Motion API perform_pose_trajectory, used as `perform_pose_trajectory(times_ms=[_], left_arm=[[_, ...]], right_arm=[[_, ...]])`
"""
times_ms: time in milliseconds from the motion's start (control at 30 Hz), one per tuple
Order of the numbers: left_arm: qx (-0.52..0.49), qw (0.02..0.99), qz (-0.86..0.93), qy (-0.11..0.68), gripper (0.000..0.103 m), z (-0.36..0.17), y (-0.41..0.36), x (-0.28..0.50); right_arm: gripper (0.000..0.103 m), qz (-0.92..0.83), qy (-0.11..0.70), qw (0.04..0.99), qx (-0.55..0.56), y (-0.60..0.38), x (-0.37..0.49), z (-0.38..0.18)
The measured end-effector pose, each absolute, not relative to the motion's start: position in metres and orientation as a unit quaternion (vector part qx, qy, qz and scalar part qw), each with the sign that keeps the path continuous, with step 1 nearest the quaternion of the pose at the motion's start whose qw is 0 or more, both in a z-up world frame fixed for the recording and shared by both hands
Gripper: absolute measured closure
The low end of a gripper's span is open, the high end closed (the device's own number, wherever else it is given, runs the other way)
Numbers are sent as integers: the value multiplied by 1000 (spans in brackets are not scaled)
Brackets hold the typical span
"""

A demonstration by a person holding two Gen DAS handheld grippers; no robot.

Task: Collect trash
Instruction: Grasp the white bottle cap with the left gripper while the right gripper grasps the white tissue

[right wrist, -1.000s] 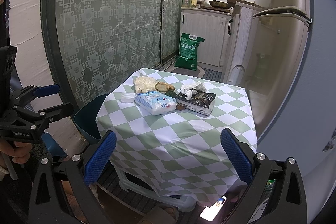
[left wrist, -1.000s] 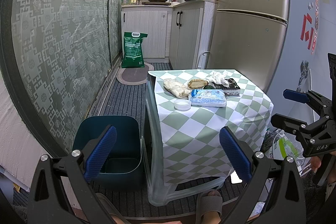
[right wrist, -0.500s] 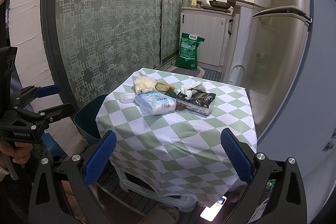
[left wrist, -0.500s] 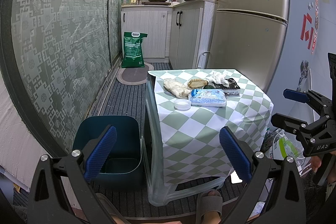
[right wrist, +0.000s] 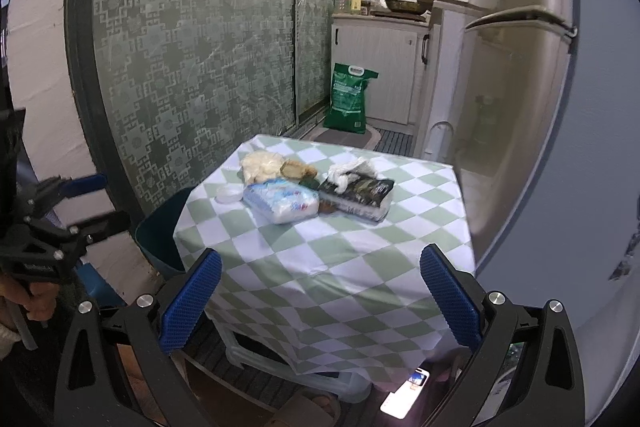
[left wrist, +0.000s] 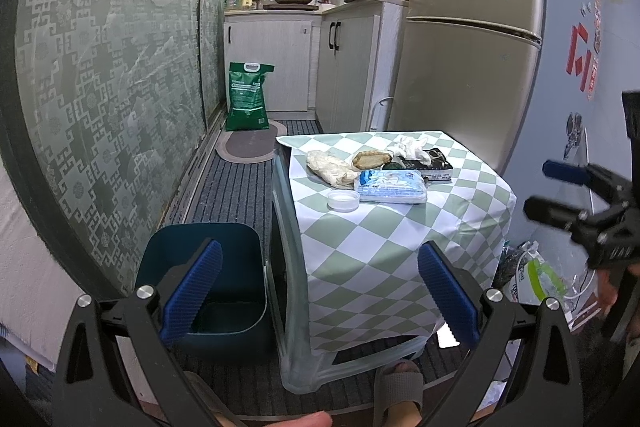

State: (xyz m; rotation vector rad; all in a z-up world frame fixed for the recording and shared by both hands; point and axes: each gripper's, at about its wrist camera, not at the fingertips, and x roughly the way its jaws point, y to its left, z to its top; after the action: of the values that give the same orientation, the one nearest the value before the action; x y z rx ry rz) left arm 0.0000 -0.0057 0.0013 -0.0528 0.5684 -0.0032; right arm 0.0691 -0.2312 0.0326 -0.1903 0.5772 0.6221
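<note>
Kitchen floor matting runs past a small desk point(left wrist: 384, 243) with a checked cloth in the left wrist view. On it lie a crumpled wrapper point(left wrist: 330, 169), a white lid point(left wrist: 343, 200), a blue-white packet point(left wrist: 392, 186) and a dark tissue box point(left wrist: 434, 167), all untouched. Beside the desk, a dark blue bin point(left wrist: 218, 267) shows nothing visibly collected. The left tool point(left wrist: 320, 297) gapes wide, holding nothing.

From the right wrist view, the same litter sits well ahead of the right tool point(right wrist: 320, 301), also wide and bare. Collection looks not yet begun.
</note>
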Motion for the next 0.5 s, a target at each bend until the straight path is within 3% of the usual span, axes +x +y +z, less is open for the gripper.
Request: perform_pose_trajectory(times_ms=[133, 200, 300, 500], left_arm=[[-19, 960, -24, 279, 5, 3, -5, 5], [-9, 959, -39, 281, 17, 5, -7, 9], [-2, 955, -58, 290, 23, 5, -7, 18], [-7, 944, -84, 319, 40, 2, -5, 39]], right_arm=[[7, 325, 288, 898, -77, -232, 75, 40], [12, 332, 292, 893, -77, -230, 79, 44], [15, 343, 296, 888, -80, -226, 85, 48], [29, 353, 316, 876, -86, -218, 102, 47]])
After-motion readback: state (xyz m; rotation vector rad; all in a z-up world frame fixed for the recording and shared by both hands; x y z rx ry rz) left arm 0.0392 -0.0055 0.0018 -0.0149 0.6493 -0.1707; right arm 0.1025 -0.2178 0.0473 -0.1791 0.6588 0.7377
